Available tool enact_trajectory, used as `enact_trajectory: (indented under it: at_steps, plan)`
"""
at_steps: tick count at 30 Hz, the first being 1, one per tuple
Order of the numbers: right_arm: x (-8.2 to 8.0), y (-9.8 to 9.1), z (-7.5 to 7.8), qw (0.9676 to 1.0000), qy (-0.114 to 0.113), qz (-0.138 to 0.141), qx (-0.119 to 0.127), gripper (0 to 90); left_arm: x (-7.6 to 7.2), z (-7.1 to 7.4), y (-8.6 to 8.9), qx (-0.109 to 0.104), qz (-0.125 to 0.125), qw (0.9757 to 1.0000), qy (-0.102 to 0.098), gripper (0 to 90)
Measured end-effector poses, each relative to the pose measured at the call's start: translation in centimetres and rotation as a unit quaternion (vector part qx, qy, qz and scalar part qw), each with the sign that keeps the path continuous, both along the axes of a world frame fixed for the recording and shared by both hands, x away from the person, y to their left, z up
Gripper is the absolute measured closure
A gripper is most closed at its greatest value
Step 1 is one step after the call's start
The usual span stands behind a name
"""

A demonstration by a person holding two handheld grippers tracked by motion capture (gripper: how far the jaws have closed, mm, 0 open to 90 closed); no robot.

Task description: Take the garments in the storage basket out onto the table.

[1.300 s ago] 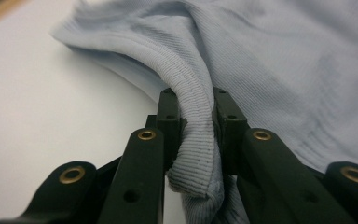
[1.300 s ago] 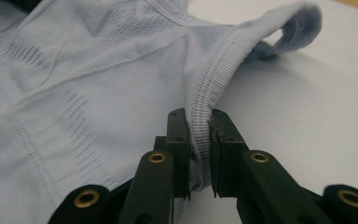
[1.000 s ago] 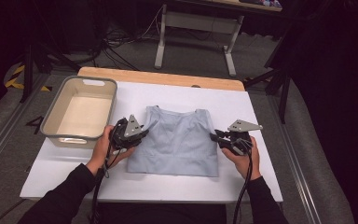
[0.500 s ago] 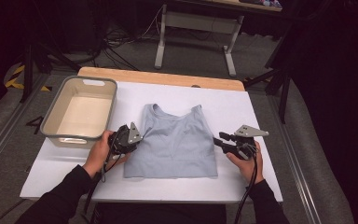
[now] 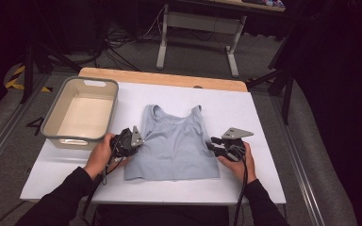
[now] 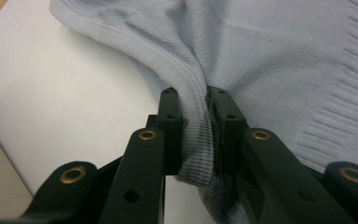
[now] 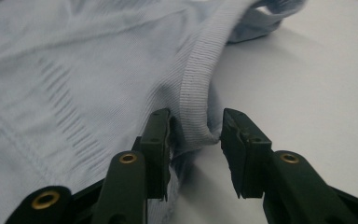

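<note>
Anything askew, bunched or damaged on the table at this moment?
Nothing damaged. The light blue tank top lies nearly flat; its side edges are bunched where the left gripper pinches one and the right gripper has just opened around the other. The bin sits square.

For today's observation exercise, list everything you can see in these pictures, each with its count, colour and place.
Tank top: one, pale blue-grey, flat on the middle of the table.
Bin: one, beige, on the table left of the tank top.
Table: one, white top with a wooden far edge.
Floor: grey, with dark cables and a metal stand behind the table.
Left tongs: one, black, clamped on the tank top's left ribbed edge.
Right tongs: one, black, jaws parted around the right ribbed edge, just opened.
Hands: two, dark sleeves, near edge.
</note>
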State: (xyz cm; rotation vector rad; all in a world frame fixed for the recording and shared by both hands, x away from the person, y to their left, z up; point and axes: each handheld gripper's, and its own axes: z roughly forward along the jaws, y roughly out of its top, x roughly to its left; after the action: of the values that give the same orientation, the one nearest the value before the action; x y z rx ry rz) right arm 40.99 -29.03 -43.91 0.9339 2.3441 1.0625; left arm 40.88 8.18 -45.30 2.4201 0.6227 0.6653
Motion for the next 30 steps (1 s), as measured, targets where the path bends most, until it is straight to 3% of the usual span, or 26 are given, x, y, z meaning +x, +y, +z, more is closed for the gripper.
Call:
enact_trajectory:
  at_steps: [1,2,7,13,18,21,25,26,30]
  plan:
    - [0.1,0.9,-0.5,0.9993,-0.001,0.013,-0.036,63.9,0.0,0.0,0.0,0.000,0.000,1.0000,0.000,76.8]
    - [0.2,1.2,-0.6,0.9991,-0.004,0.017,-0.040,64.5,0.0,-0.1,0.0,-0.001,0.000,1.0000,-0.001,76.8]
    - [0.3,1.1,-0.6,0.9989,-0.007,0.023,-0.041,80.5,0.0,-0.1,0.0,0.000,0.001,1.0000,0.000,76.8]
    - [0.1,-1.1,0.7,0.9996,-0.007,-0.018,-0.021,84.4,0.1,-0.1,0.0,-0.002,-0.003,1.0000,-0.002,77.0]
    - [-0.4,-2.3,2.1,0.9992,0.018,-0.030,-0.020,85.2,0.2,-0.1,0.0,-0.003,0.001,1.0000,-0.002,77.0]
    - [-0.5,-2.5,2.4,0.9990,0.021,-0.034,-0.021,85.1,0.2,-0.2,0.0,-0.007,0.004,1.0000,-0.002,77.0]
    - [-0.6,-2.6,2.3,0.9996,0.004,-0.014,-0.023,81.6,0.3,-0.5,0.1,-0.031,0.015,0.9994,-0.007,75.2]
    - [-0.5,-2.8,2.1,0.9997,0.006,-0.018,-0.015,79.6,0.3,-0.5,0.1,-0.033,0.017,0.9993,-0.008,74.5]
    - [-0.4,-3.2,1.7,0.9989,-0.003,-0.042,-0.022,79.0,0.6,-0.7,0.0,-0.039,0.024,0.9988,-0.018,73.4]
